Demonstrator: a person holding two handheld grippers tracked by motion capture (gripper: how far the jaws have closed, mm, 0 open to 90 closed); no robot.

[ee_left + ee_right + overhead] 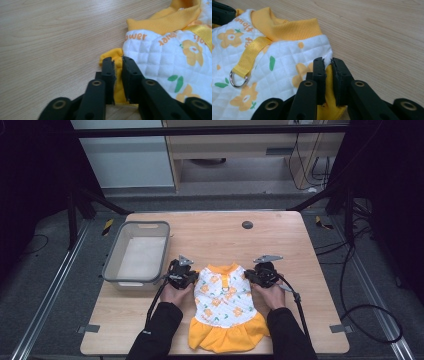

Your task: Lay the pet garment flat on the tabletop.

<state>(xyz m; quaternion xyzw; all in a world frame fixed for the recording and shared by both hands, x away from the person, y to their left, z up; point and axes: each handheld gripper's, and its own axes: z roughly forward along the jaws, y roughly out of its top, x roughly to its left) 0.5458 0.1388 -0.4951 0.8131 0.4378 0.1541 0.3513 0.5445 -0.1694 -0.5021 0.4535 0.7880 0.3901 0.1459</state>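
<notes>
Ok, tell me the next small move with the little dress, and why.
Probably lift both grippers together a little. The left gripper and right gripper each pinch a yellow armhole edge of the dress, which lies flat on the table, so an even lift should keep it from twisting.

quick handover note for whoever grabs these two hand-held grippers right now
Left hand-held gripper: shut on the yellow sleeve edge of the pet dress, at the person's left.
Right hand-held gripper: shut on the opposite sleeve edge.
The dress lies flat on the wooden table, collar away from the person, yellow skirt nearest.
A grey bin stands to the left, nothing visible inside.
Done: both sleeves gripped.
Left: probably fold or lift it, perhaps into the bin.
</notes>
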